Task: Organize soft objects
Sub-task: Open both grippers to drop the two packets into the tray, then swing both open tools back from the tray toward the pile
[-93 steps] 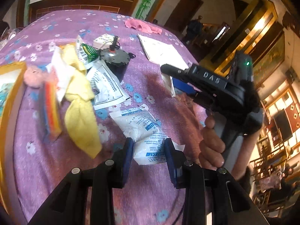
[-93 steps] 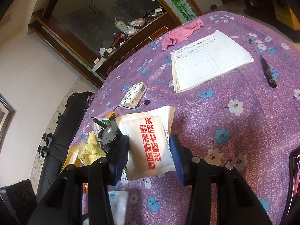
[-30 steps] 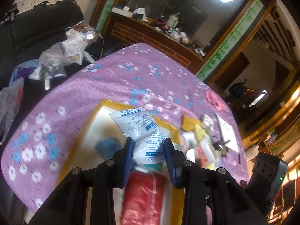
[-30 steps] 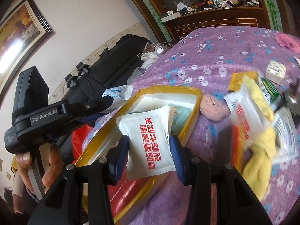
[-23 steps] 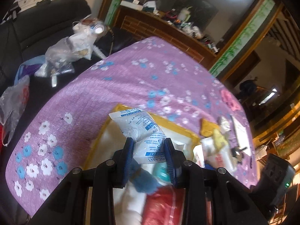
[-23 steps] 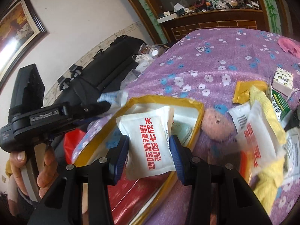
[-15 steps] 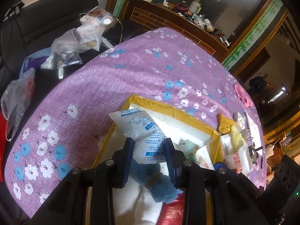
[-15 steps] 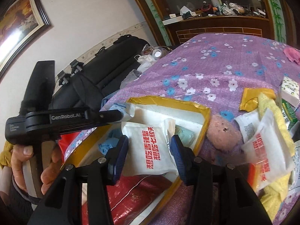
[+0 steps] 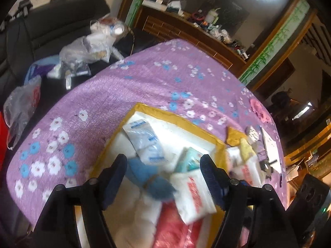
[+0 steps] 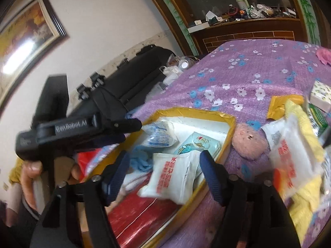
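Note:
A yellow-rimmed box [image 9: 165, 111] [image 10: 231, 124] lies on the purple flowered table. My left gripper [image 9: 163, 177] is open above it; the white pouch with blue print [image 9: 144, 142] [image 10: 159, 136] lies loose at the box's far end. My right gripper [image 10: 165, 171] is open; the white pouch with red characters [image 10: 171, 177] [image 9: 192, 192] lies on the box's near edge. Inside are also a blue cloth [image 9: 149, 177], a teal tissue pack [image 10: 196, 144] and a red pack [image 10: 140, 212].
Outside the box lie a pink plush ball [image 10: 250, 142], a yellow cloth [image 10: 304, 196], another red-print pouch [image 10: 289, 163] and a small green box [image 10: 318, 117]. A pink cloth [image 9: 258, 111] lies far across the table. A black sofa with bags [image 9: 51, 41] stands beyond the table's edge.
Both grippers have opened. The blue-print pouch has dropped from the left one into the box, and the red-character pouch has dropped from the right one onto the box's edge.

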